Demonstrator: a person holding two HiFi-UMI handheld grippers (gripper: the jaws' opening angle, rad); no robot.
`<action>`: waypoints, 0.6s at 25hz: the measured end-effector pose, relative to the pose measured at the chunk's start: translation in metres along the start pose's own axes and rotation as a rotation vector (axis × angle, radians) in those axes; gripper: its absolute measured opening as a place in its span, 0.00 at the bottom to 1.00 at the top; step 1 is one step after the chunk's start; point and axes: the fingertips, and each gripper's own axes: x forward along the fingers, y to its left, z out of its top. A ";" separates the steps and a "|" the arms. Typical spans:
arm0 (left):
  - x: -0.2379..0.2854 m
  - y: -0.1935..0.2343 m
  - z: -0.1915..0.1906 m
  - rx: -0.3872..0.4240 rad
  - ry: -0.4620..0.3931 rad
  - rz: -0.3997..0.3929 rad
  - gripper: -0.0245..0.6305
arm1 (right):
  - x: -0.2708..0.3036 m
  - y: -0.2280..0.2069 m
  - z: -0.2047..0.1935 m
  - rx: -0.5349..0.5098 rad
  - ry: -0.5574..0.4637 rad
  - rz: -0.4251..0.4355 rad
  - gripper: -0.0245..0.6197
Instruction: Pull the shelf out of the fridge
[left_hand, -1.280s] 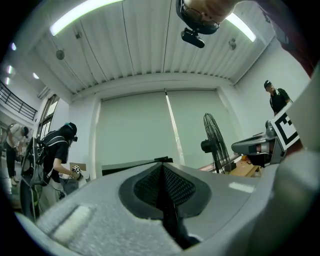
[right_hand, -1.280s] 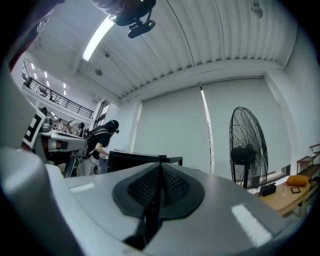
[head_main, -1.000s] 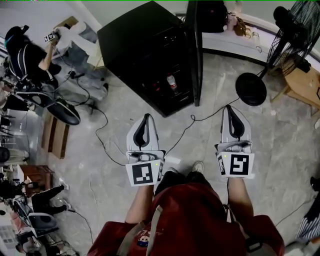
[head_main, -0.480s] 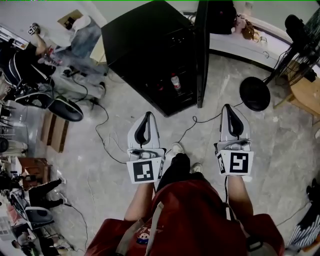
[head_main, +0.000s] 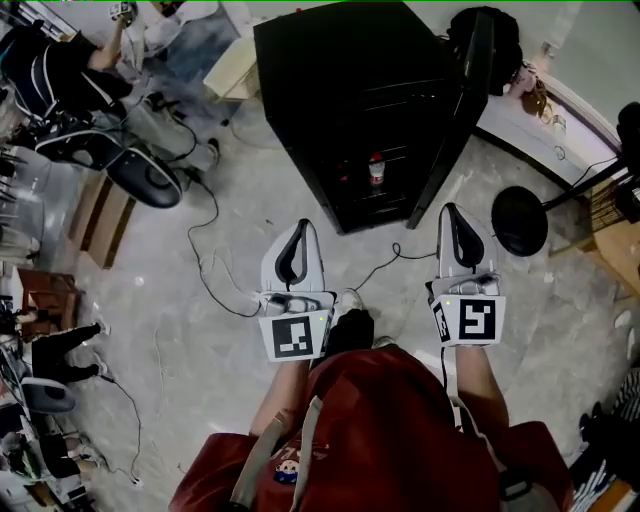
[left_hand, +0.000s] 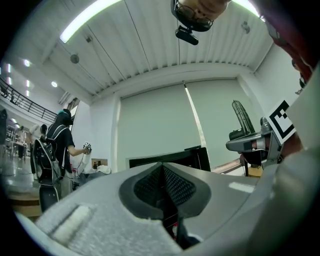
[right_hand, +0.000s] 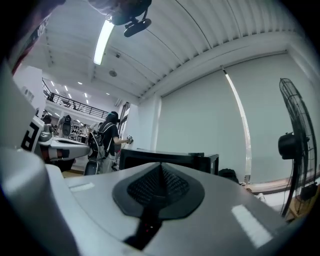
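Note:
The black fridge stands on the floor ahead of me, its door swung open to the right. Inside I make out dark wire shelves and a small bottle with a red cap. My left gripper is shut and empty, a short way in front of the fridge's lower left corner. My right gripper is also shut and empty, just below the open door's edge. Both gripper views show pads pressed together, left and right, with the fridge top beyond.
A standing fan's round base sits right of the door, the fan head higher up. Cables trail across the floor on the left. A person with a backpack, an office chair and wooden crates are at the left.
I have stepped toward the fridge; it now sits more centred and nearer to both grippers. Both grippers stay shut and level, as before.

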 end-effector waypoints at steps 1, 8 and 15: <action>0.000 0.009 -0.003 -0.001 -0.001 0.007 0.04 | 0.009 0.008 -0.001 0.006 0.001 0.015 0.04; 0.014 0.058 -0.038 -0.019 0.037 0.053 0.04 | 0.066 0.051 -0.025 0.007 0.046 0.086 0.04; 0.035 0.091 -0.086 -0.048 0.071 0.021 0.04 | 0.114 0.088 -0.074 0.048 0.140 0.117 0.04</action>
